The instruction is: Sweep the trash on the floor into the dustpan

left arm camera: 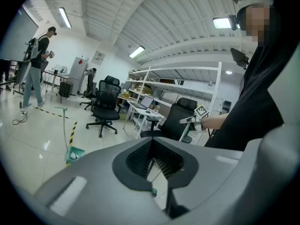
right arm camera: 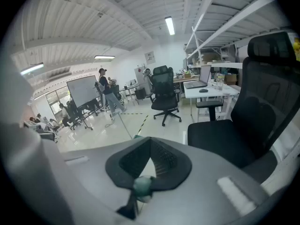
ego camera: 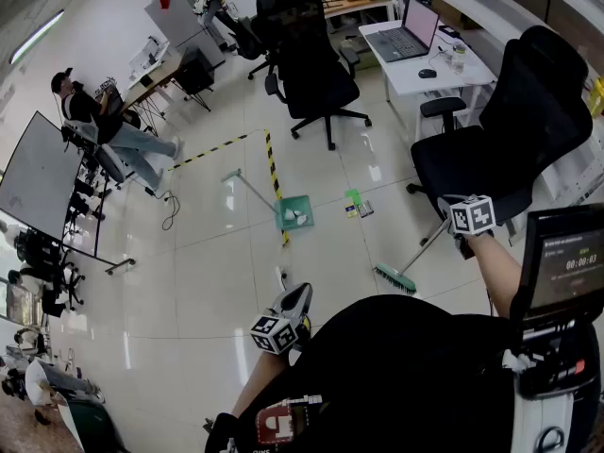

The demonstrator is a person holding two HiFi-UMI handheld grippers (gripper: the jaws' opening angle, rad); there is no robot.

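A green dustpan (ego camera: 293, 213) stands on the pale floor with white scraps in it, its long handle (ego camera: 247, 185) leaning up to the left. Small green and grey trash (ego camera: 357, 206) lies just right of it. The broom's green head (ego camera: 394, 277) rests on the floor nearer me, apart from the trash. Its handle slants up to my right gripper (ego camera: 462, 229), which is shut on the handle's top; the green end knob (right arm camera: 143, 185) shows at the jaws. My left gripper (ego camera: 294, 298) hangs low near my body, jaws closed and empty. The dustpan (left arm camera: 75, 153) also shows in the left gripper view.
Yellow-black tape (ego camera: 275, 177) runs along the floor past the dustpan. A black office chair (ego camera: 510, 140) stands close at the right, another (ego camera: 316, 74) behind the dustpan. A desk with a laptop (ego camera: 408, 36) is at the back right. A person (ego camera: 104, 121) sits far left.
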